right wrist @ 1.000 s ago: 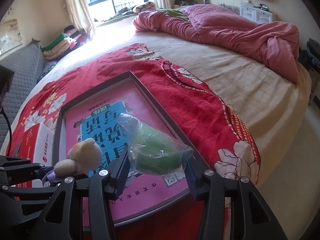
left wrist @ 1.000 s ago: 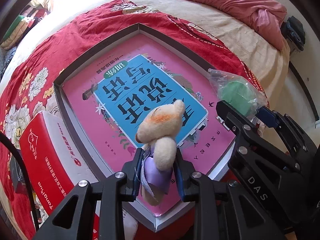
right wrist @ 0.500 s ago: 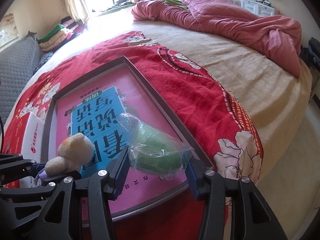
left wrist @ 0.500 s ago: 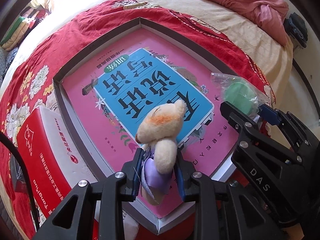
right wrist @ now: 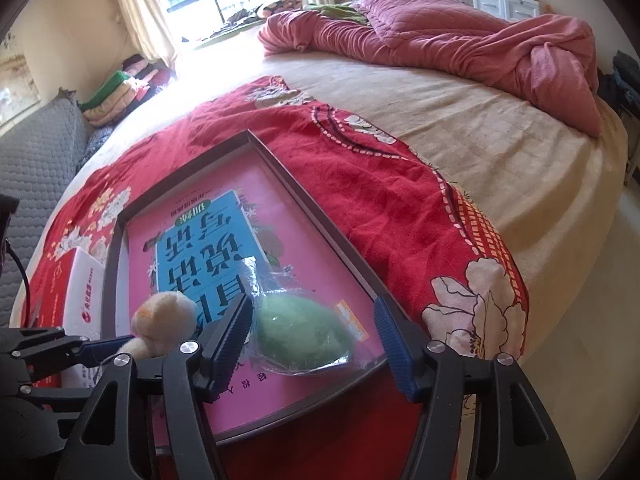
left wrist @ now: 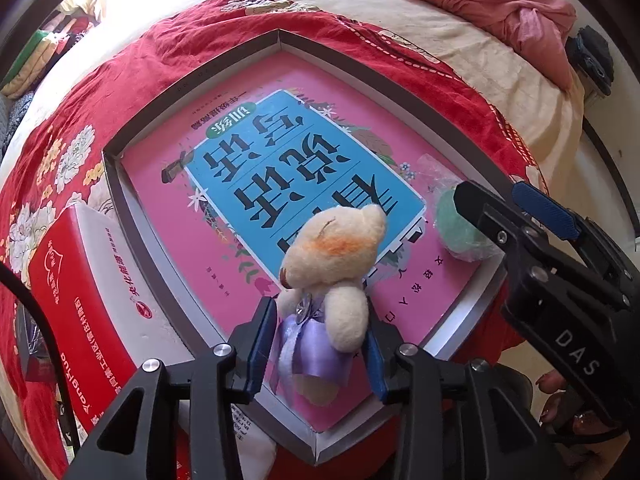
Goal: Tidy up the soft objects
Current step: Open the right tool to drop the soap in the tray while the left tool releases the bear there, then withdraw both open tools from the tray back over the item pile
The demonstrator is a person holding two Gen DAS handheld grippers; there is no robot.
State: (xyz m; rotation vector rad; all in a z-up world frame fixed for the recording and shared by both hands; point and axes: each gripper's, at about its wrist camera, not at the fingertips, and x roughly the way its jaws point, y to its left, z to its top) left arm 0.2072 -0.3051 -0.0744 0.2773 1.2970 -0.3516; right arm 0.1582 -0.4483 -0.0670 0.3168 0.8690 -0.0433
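Note:
A small beige teddy bear (left wrist: 336, 276) with a purple ribbon stands between the fingers of my left gripper (left wrist: 318, 344), whose jaws have spread and sit loose beside it, inside a grey-rimmed tray (left wrist: 192, 80) lined with a pink and blue book. The bear also shows in the right wrist view (right wrist: 162, 322). A green soft ball in a clear bag (right wrist: 302, 338) lies on the tray's near right corner. My right gripper (right wrist: 316, 330) is open around it, fingers apart from the bag. The ball also shows in the left wrist view (left wrist: 460, 232).
The tray (right wrist: 320, 224) lies on a red flowered cloth (right wrist: 400, 200) on a beige bed. A red and white carton (left wrist: 80, 300) stands left of the tray. A pink quilt (right wrist: 460, 44) is heaped at the far side. The bed edge drops off at right.
Both grippers have lowered over the tray. The right gripper has opened and let the bagged green ball rest on the tray. The left gripper's jaws have spread off the bear.

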